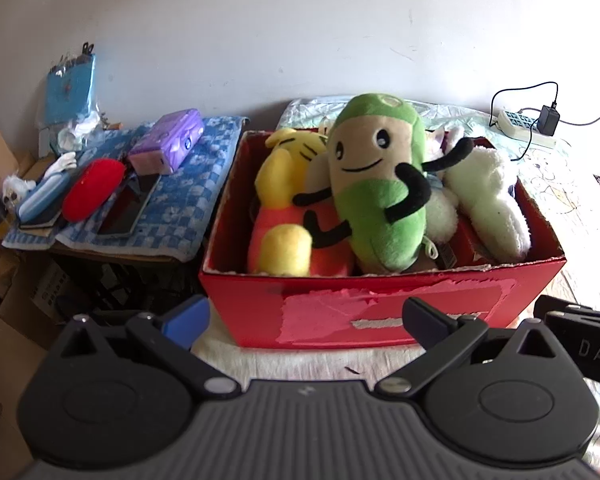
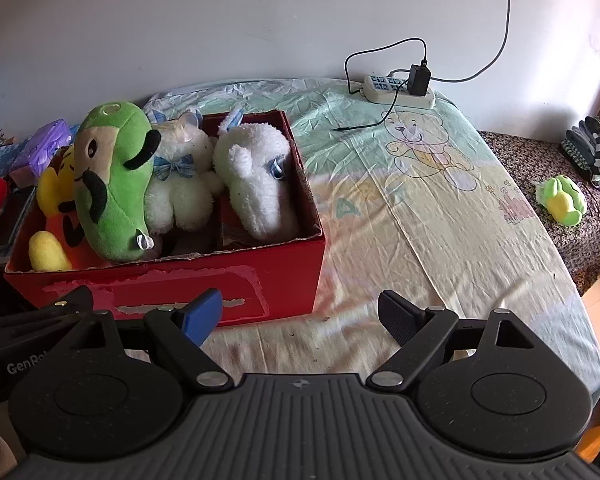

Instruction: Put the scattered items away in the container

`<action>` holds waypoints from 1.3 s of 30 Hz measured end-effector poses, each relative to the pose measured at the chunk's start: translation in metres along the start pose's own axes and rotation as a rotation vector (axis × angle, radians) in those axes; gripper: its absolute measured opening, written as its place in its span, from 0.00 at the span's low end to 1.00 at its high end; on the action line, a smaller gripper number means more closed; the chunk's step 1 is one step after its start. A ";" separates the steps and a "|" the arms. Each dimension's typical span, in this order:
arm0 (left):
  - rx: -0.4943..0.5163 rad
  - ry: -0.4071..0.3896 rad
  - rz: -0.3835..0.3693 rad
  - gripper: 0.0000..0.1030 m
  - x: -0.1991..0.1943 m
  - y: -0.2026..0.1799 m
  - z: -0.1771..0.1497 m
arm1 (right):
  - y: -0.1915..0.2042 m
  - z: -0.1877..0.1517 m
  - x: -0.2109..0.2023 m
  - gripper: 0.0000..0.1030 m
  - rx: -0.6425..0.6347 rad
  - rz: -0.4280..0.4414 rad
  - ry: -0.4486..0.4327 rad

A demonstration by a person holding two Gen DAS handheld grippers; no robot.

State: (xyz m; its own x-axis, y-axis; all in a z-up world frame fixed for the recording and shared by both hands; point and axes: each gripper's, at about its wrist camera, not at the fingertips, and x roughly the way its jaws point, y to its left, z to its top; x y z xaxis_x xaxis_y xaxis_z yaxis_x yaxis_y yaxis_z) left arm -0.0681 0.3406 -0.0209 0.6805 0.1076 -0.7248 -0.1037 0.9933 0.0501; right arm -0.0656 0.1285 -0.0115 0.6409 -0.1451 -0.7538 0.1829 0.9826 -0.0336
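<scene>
Both grippers, left [image 1: 306, 320] and right [image 2: 300, 316], gape empty before the red box [image 2: 284, 276]. Four or so soft toys [image 1: 380, 196] fill it; a small green toy [image 2: 562, 200] lies at three o'clock.

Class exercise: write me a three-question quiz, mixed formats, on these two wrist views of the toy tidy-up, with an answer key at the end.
1. True or false: the green plush toy lies inside the red box.
2. Multiple choice: where is the small green and yellow toy? A) in the box B) on the patterned surface to the right of the bed sheet C) held in a tool
3. Fill in: the left tool and right tool both stand ____ and hold nothing.

Key: 1 true; 2 B; 3 open.
</scene>
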 end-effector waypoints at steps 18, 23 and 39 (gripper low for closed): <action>0.024 0.023 0.043 0.99 0.006 -0.007 0.011 | -0.001 0.007 0.011 0.85 0.027 0.021 0.000; 0.019 0.015 0.035 0.99 0.006 -0.003 0.010 | 0.004 0.009 0.010 0.85 0.014 0.025 -0.008; -0.002 0.023 -0.003 0.99 0.008 0.007 0.013 | 0.010 0.012 0.008 0.85 0.009 0.012 -0.024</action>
State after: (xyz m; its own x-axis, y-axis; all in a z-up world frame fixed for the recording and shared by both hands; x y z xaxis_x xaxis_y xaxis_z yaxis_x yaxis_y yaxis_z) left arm -0.0536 0.3490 -0.0175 0.6640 0.1031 -0.7406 -0.1029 0.9936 0.0461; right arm -0.0502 0.1358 -0.0100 0.6610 -0.1363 -0.7379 0.1820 0.9831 -0.0185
